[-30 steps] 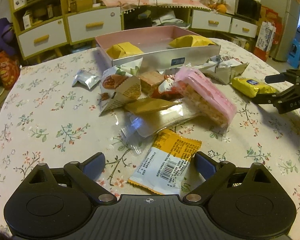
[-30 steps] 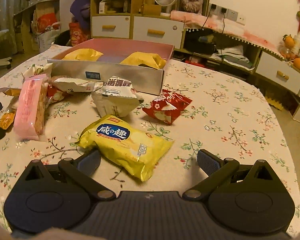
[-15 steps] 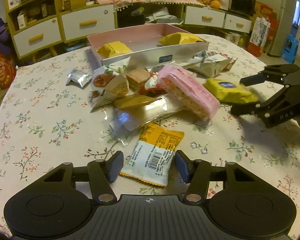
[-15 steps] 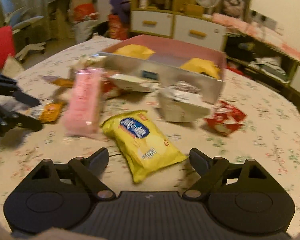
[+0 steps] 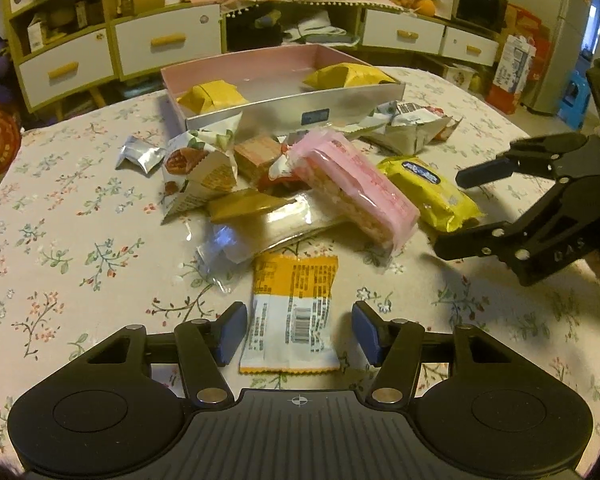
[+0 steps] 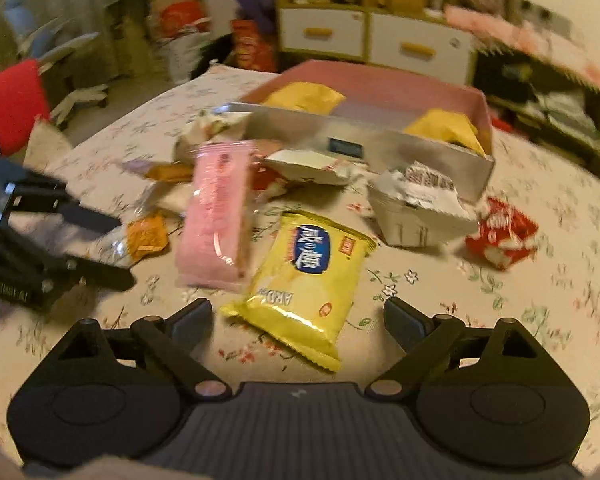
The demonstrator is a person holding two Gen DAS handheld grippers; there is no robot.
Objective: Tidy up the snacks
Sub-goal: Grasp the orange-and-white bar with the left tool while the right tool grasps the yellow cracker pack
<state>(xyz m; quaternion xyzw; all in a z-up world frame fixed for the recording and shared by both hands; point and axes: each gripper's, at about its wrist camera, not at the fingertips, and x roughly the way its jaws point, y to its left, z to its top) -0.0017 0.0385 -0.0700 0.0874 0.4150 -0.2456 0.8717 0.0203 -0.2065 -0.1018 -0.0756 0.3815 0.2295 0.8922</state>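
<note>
While the orange-and-white packet [image 5: 290, 312] lies between the left gripper [image 5: 298, 334] pads, long axis pointing away, the jaws are opening, not touching it; the right gripper [image 6: 298, 320], opening too, frames the yellow bag [image 6: 306, 280] without pressing.

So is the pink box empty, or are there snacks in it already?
Not empty. The pink box is open on top and has two yellow packets inside, one at each end. The middle is bare.

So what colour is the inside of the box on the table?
Pink inside the box, with silvery outer walls; the left wrist view shows it best.
</note>
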